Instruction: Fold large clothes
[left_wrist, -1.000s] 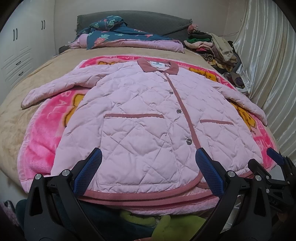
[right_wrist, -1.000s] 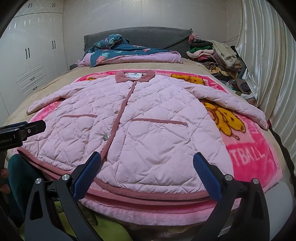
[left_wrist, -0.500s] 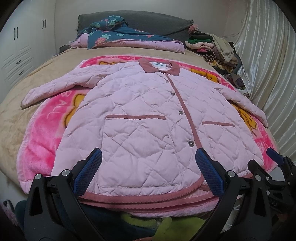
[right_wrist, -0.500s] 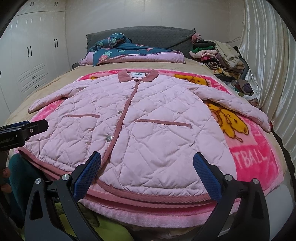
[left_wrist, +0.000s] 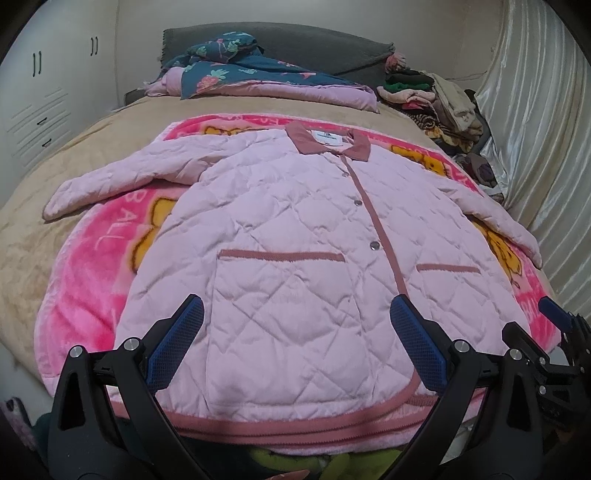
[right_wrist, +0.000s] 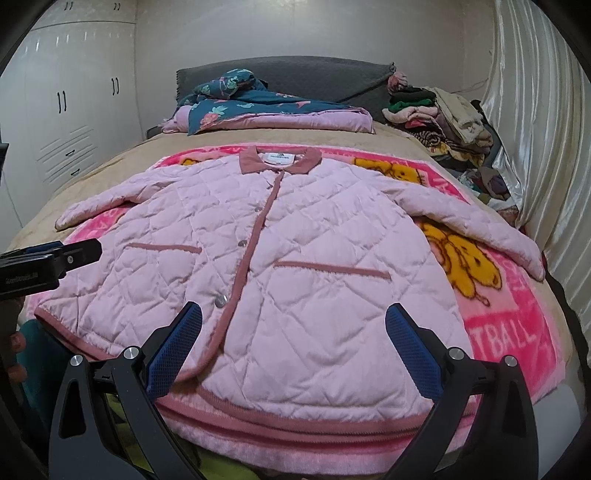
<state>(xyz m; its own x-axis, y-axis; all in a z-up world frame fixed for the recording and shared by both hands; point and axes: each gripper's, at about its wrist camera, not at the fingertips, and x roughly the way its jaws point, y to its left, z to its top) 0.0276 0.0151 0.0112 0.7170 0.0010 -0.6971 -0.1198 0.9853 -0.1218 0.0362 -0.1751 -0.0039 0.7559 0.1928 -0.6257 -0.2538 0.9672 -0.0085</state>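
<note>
A large pink quilted jacket (left_wrist: 295, 229) (right_wrist: 295, 251) lies flat and buttoned on a bright pink cartoon blanket (left_wrist: 92, 258) (right_wrist: 509, 332), collar away from me, both sleeves spread outward. My left gripper (left_wrist: 295, 343) hovers open over the hem's left half, nothing between its blue pads. My right gripper (right_wrist: 293, 343) hovers open over the hem's right half, also empty. Each gripper shows at the edge of the other view: the right gripper (left_wrist: 554, 332) at the right, the left gripper (right_wrist: 51, 258) at the left.
The blanket lies on a tan bed (left_wrist: 33, 229). A folded floral quilt (right_wrist: 266, 107) lies by the grey headboard. A pile of clothes (right_wrist: 443, 110) fills the far right corner. A shiny curtain (right_wrist: 535, 129) runs along the right; white wardrobes (right_wrist: 74, 103) stand left.
Both grippers have advanced slightly over the hem, so the jacket sits lower and nearer in both views. Both stay open; the jacket has not moved.
</note>
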